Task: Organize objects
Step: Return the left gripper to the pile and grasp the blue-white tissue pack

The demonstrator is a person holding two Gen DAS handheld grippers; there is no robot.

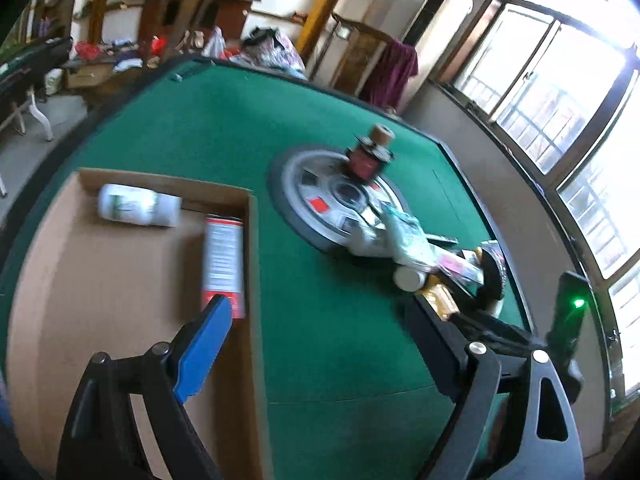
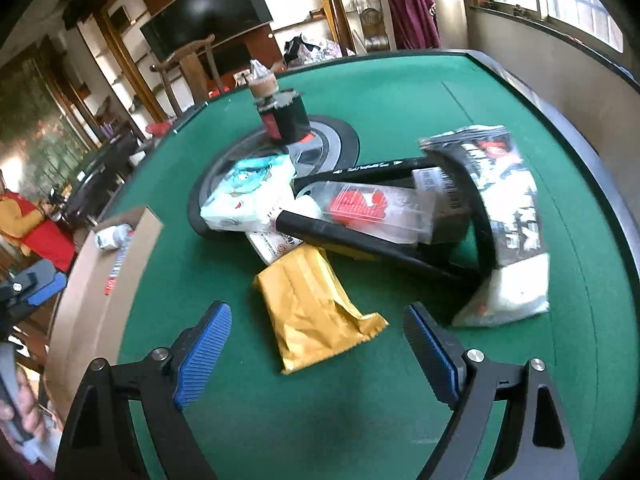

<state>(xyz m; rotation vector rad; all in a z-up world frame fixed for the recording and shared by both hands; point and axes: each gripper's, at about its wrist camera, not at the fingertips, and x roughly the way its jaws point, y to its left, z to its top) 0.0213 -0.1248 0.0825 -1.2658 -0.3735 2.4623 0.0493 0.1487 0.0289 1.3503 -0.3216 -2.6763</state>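
A cardboard box (image 1: 120, 280) lies on the green table and holds a white bottle (image 1: 138, 205) and a red and white can (image 1: 223, 256), both on their sides. My left gripper (image 1: 320, 320) is open and empty above the box's right wall. My right gripper (image 2: 316, 336) is open and empty, its fingers either side of the near end of a gold packet (image 2: 312, 308) lying flat on the felt. Behind the gold packet is a pile: a white and teal pack (image 2: 248, 196), a clear pack with red contents (image 2: 368, 208), a black and white bag (image 2: 504, 188).
A round grey disc (image 1: 320, 196) sits in the table's middle with a dark jar (image 2: 286, 120) standing on it. The other gripper (image 1: 560, 328) shows at right in the left wrist view. The cardboard box (image 2: 92, 280) is left of my right gripper. Chairs and shelves stand beyond the table.
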